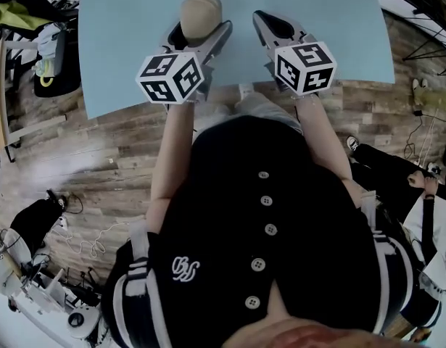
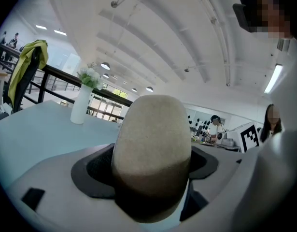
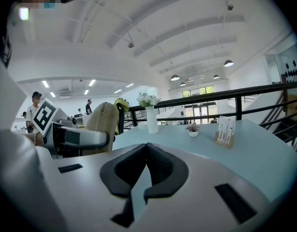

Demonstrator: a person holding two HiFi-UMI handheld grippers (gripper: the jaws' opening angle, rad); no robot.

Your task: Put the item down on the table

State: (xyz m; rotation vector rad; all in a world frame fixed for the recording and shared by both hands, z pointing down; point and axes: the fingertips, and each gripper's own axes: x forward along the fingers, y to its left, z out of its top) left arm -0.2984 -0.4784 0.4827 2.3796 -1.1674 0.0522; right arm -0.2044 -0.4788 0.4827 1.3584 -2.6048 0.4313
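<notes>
One overhead, two low across table (image 1: 106, 49)

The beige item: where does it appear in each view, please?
Head view: the item is at top centre, gripped in the left tongs.
Left gripper view: the item fills the centre, between the jaws.
Right gripper view: the item is small, left of centre.
Shared landmark: the blue table shows in all three views.
</notes>
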